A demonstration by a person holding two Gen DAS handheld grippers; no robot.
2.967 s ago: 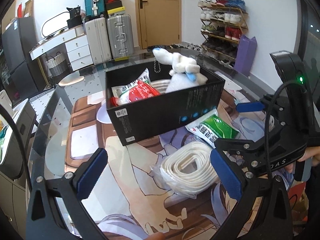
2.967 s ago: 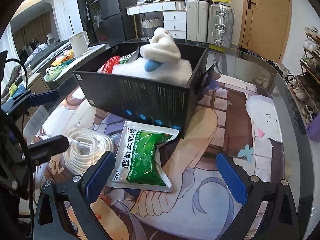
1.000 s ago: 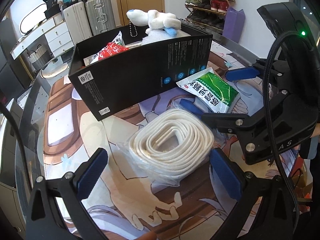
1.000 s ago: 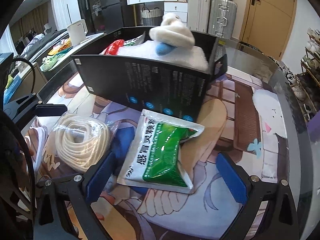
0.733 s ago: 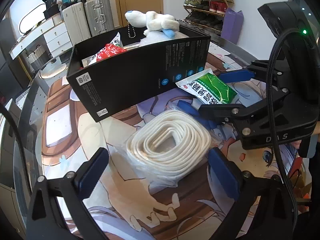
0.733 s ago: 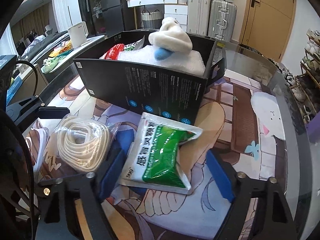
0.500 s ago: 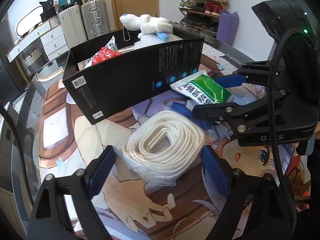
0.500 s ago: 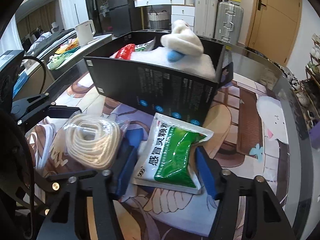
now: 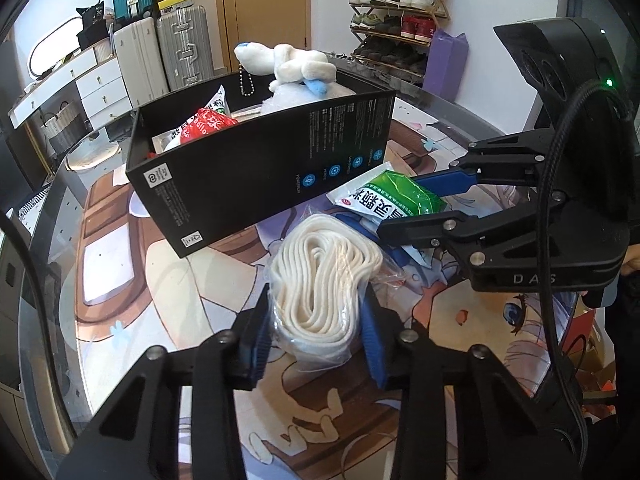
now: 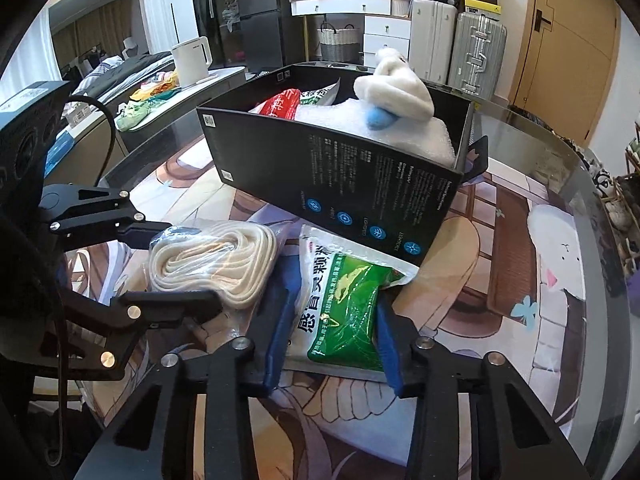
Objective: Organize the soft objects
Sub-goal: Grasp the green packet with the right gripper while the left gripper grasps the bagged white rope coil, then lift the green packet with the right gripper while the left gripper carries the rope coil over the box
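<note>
Spreading under both tools, the glass-topped table with its cartoon mat is bearing the left gripper, whose jaws are squeezing the bagged coil of white cord, and the right gripper, whose jaws are pinching the green-and-white foil sachet, while beyond both, the already crowded black cardboard box is risking snagged plastic or spillover.

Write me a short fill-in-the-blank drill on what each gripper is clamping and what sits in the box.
1. The left gripper is closed on the bagged coil of white ____.
2. The right gripper squeezes a pouch printed mostly ____.
3. The white plush toy lies in the ____ box.

Missing words: rope; green; black
</note>
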